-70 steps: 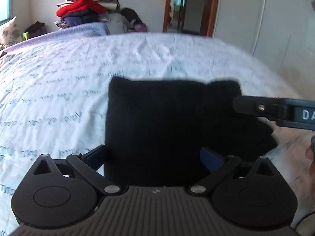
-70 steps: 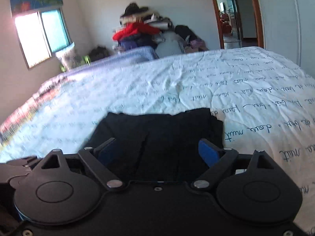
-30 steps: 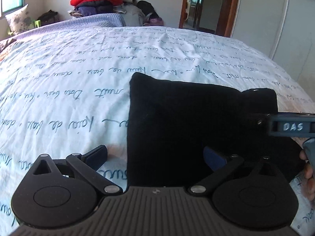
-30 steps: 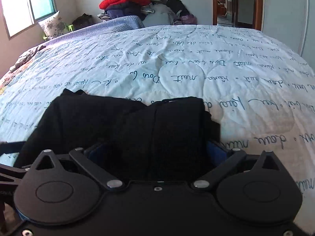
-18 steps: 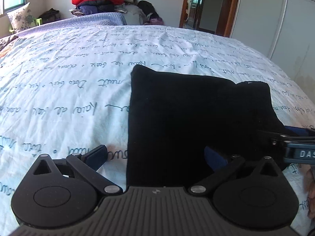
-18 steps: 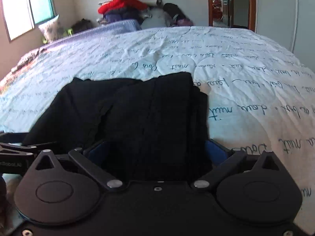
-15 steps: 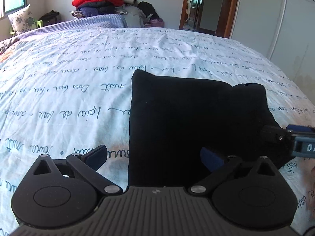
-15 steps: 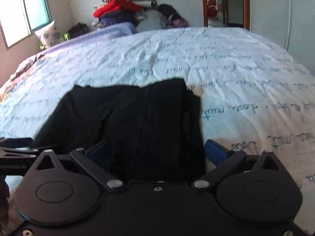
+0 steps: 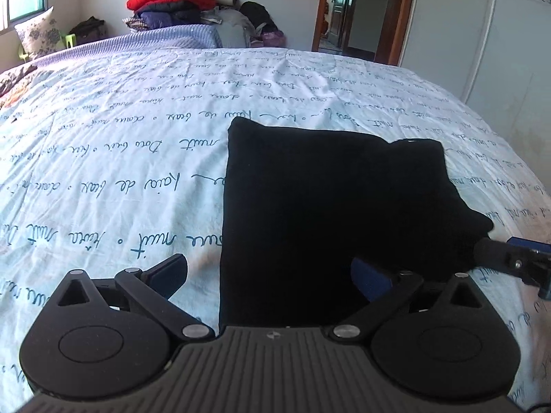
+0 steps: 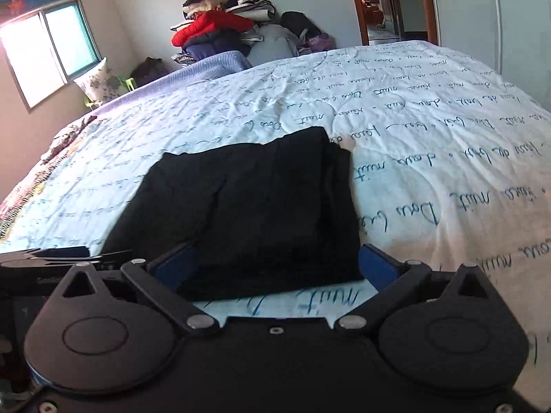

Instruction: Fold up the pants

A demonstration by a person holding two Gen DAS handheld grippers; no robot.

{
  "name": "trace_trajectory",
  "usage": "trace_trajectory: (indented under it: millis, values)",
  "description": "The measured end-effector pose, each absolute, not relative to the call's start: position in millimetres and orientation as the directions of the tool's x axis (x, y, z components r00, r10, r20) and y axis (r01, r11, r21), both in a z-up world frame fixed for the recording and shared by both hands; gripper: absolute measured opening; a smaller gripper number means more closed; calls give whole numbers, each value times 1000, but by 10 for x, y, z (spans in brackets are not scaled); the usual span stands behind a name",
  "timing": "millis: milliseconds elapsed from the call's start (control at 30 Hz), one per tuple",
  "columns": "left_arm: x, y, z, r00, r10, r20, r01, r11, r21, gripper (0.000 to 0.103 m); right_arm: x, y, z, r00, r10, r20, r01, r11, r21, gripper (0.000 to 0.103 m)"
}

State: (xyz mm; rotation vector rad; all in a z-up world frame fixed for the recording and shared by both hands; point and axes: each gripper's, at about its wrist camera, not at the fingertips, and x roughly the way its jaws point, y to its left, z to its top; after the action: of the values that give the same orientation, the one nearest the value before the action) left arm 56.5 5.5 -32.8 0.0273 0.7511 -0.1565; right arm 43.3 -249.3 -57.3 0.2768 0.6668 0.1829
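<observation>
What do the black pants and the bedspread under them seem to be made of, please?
The pants look like a soft, matte fabric, perhaps knit or fleece: they take no shine and fold into thick, rounded edges. The exact weave is too dark to tell. The bedspread looks like light quilted cotton or a blend: pale blue, printed with script, with stitched curves and fine wrinkles.

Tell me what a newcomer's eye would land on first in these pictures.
First, the black pants, folded into a compact rectangle on the pale blue bedspread printed with cursive writing, right in front of both cameras. Next, the open left tongs and open right tongs framing its near edge, gripping nothing. Then the heap of clothes topped by a red jacket against the far wall.
</observation>
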Motion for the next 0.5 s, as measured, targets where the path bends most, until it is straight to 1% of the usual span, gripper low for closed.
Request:
trace_trajectory:
  millis: [200, 400, 500]
  values:
    - [308, -16, -281, 703, -130, -699, 180, 984, -1, 102, 143, -2404, -576, 766, 279, -580, -109, 944, 310, 103]
    - [29, 67, -253, 702, -147, -697, 172, 985, -34, 102, -84, -2380, -521, 780, 291, -554, -122, 939, 322, 103]
    - [-94, 76, -227, 716, -137, -684, 166, 986, -23, 102, -193, -2350, -480, 794, 275, -542, -121, 946, 302, 103]
